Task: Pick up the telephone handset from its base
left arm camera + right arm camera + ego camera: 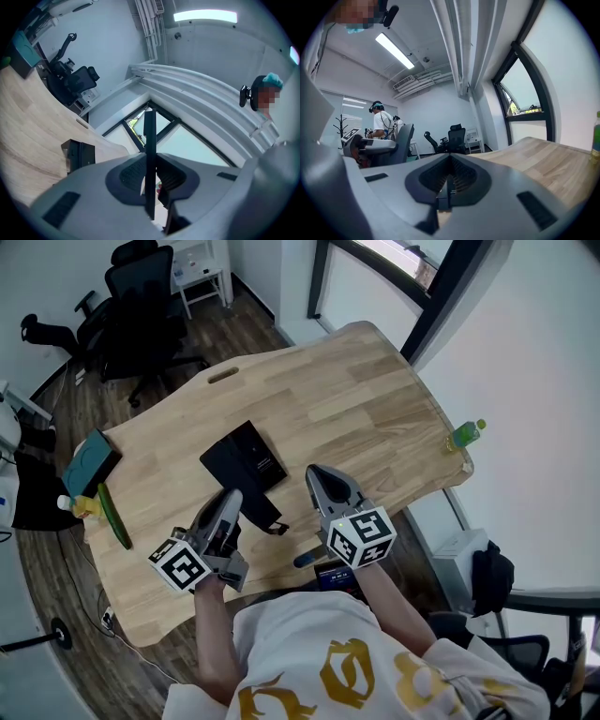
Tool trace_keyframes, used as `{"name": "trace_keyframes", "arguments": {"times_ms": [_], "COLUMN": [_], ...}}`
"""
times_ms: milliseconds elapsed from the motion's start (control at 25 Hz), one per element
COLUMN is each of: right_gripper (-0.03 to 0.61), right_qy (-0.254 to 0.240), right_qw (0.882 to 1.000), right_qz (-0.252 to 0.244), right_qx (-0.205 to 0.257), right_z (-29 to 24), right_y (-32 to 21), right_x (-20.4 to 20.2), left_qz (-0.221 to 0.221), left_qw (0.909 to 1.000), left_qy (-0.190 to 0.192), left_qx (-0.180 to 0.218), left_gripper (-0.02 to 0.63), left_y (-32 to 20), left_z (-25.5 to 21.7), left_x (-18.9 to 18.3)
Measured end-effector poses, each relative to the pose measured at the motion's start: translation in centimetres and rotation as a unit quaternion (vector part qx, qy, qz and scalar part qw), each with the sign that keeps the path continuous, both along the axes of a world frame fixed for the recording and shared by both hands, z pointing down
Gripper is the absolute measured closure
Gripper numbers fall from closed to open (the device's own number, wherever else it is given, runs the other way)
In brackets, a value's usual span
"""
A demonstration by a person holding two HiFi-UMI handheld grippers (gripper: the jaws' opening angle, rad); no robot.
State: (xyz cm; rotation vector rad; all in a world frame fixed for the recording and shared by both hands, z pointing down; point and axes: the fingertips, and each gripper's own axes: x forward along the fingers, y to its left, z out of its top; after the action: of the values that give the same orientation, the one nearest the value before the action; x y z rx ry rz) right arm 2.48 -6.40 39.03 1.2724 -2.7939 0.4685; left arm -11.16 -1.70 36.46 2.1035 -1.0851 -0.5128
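The black telephone base (pixel 246 457) lies flat on the wooden table (pixel 356 399). In the left gripper view the base (pixel 80 154) shows low at the left. My left gripper (pixel 231 502) is shut on the black handset (pixel 262 514), which hangs just in front of the base, toward me. Seen from the left gripper (pixel 150 174), the handset (pixel 150 136) is a thin dark bar standing upright between the pads. My right gripper (pixel 323 476) hovers beside it on the right, shut and with nothing held; its own view (pixel 449 180) shows the pads meeting.
A teal box (pixel 89 461), a green stick-like object (pixel 114 517) and a yellow item (pixel 82 505) lie at the table's left edge. A green bottle (pixel 466 435) stands at the right edge. Office chairs (pixel 141 306) stand beyond the table. A person (pixel 380 123) stands across the room.
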Motion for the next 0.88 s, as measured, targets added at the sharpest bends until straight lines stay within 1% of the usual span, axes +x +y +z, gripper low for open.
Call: {"name": "trace_keyframes", "arguments": {"times_ms": [160, 520, 720, 880], "right_gripper": [0.574, 0.574, 0.574, 0.574], "right_qy": [-0.002, 0.03, 0.03, 0.022], "right_qw": [1.0, 0.999, 0.999, 1.0], "right_qz": [0.001, 0.005, 0.008, 0.002], "right_qx": [0.009, 0.01, 0.011, 0.017], "right_z": [-0.3, 0.7, 0.7, 0.4], "right_y": [0.2, -0.1, -0.2, -0.1], "right_x": [0.1, 0.3, 0.5, 0.3], "left_qz": [0.007, 0.013, 0.017, 0.017], "left_qw": [1.0, 0.9998, 0.9998, 0.9997], "left_qy": [0.0, 0.008, 0.009, 0.013], "left_qx": [0.0, -0.008, -0.009, -0.015], "left_gripper": [0.541, 0.541, 0.541, 0.542], "left_y": [0.4, 0.3, 0.2, 0.0], "left_z": [0.1, 0.8, 1.0, 1.3], "left_x": [0.2, 0.2, 0.2, 0.1]}}
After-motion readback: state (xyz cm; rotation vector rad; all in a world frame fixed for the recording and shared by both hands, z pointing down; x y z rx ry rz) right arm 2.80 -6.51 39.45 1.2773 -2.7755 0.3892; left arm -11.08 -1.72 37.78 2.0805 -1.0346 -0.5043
